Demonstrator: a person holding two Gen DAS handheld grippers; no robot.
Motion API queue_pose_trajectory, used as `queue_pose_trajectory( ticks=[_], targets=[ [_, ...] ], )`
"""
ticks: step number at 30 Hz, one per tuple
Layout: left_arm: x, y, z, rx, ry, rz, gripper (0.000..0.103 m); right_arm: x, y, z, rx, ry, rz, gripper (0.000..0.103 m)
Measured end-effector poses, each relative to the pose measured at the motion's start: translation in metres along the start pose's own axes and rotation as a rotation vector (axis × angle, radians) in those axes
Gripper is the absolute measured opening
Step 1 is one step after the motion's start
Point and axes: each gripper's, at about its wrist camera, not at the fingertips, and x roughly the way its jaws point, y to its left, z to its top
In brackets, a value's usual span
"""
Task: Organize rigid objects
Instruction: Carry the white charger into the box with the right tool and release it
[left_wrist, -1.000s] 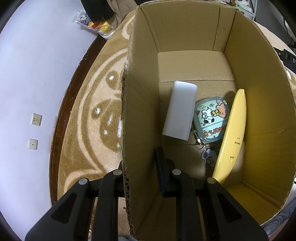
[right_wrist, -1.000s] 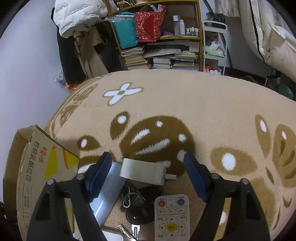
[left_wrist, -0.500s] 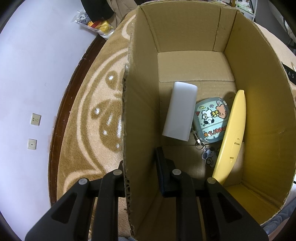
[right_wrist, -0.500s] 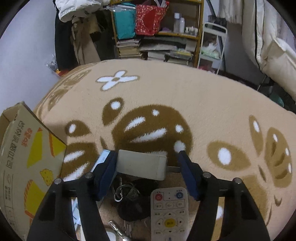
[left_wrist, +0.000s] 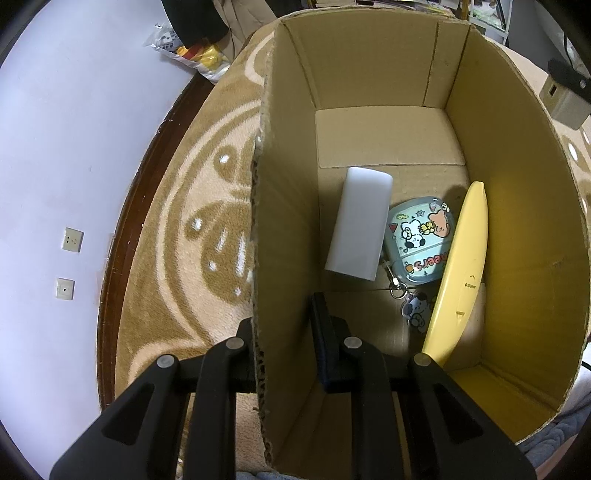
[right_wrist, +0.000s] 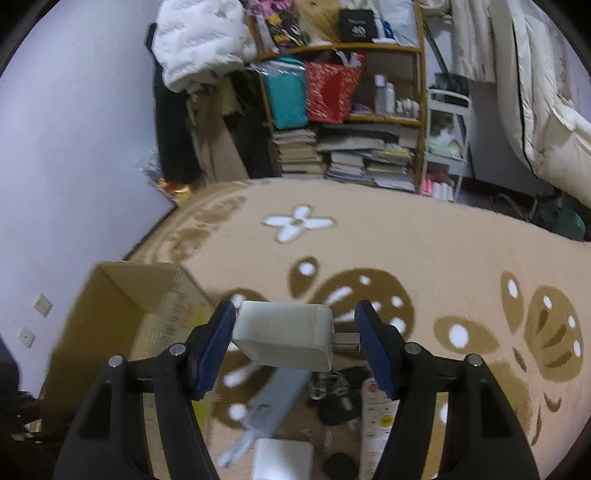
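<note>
While the left gripper (left_wrist: 284, 332) is clamping the cardboard box (right_wrist: 122, 295) wall, the right gripper (right_wrist: 295, 332) is gripping a white charger (right_wrist: 284, 338) crosswise, right of the box.

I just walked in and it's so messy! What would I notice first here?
Probably the big cardboard box on the patterned rug, with a yellow banana-shaped thing and a cartoon pouch inside. The left gripper pinches the box's wall. The right gripper holds a grey charger block above a remote and other clutter.
</note>
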Motion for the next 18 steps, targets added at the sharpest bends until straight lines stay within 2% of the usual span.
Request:
queue_pose_trajectory(
  ticks=[11,18],
  targets=[
    [-0.001,0.003,0.001,-0.006,0.001,-0.006,0.019,-0.037,0.049,0.002,-0.048,-0.039,0.176,0.071],
    [0.000,0.004,0.000,-0.013,0.004,-0.011,0.020,-0.043,0.071,-0.008,-0.103,-0.038,0.232,0.071]
  ],
)
